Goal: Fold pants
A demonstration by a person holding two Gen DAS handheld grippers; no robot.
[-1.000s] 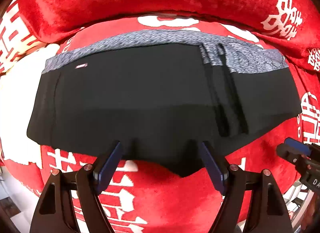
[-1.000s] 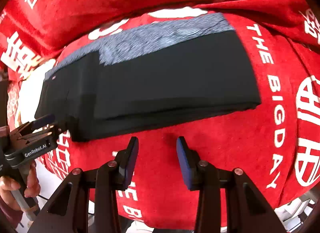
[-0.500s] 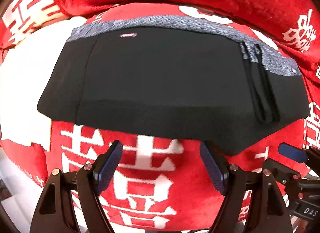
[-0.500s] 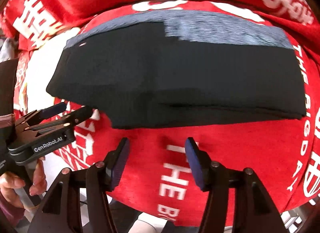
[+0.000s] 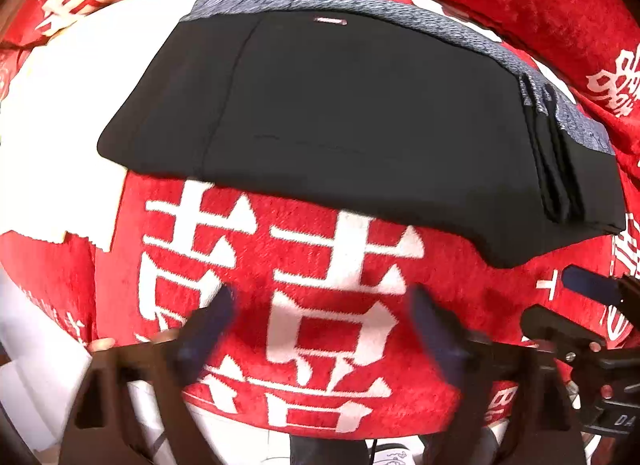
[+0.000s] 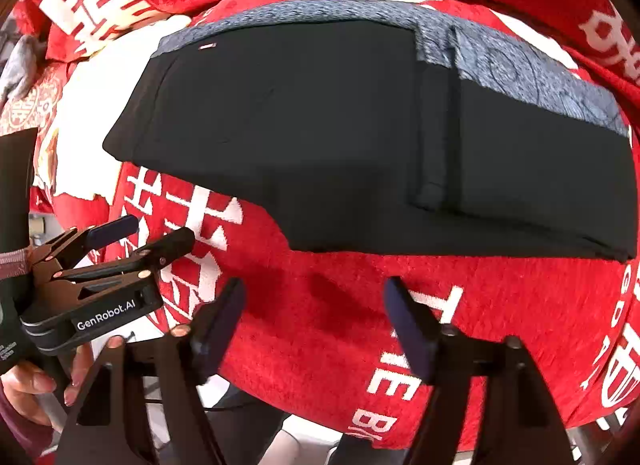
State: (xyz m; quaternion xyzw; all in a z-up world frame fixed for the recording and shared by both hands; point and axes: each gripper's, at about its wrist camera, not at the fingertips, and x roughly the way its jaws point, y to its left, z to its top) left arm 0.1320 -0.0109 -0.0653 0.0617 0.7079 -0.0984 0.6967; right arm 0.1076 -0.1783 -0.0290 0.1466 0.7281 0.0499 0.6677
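Pants [image 5: 360,113], black with a grey waistband [image 5: 400,13], lie folded on the red blanket [image 5: 320,305] ahead of my left gripper [image 5: 320,329], whose jaws are spreading with only blanket between them; my right gripper [image 5: 592,305] pokes in at the lower right. From my right wrist, the pants [image 6: 340,137] sit beyond the right gripper [image 6: 316,317], its jaws widening, nothing held, while a hand [image 6: 36,385] grips the left gripper [image 6: 120,249] at left
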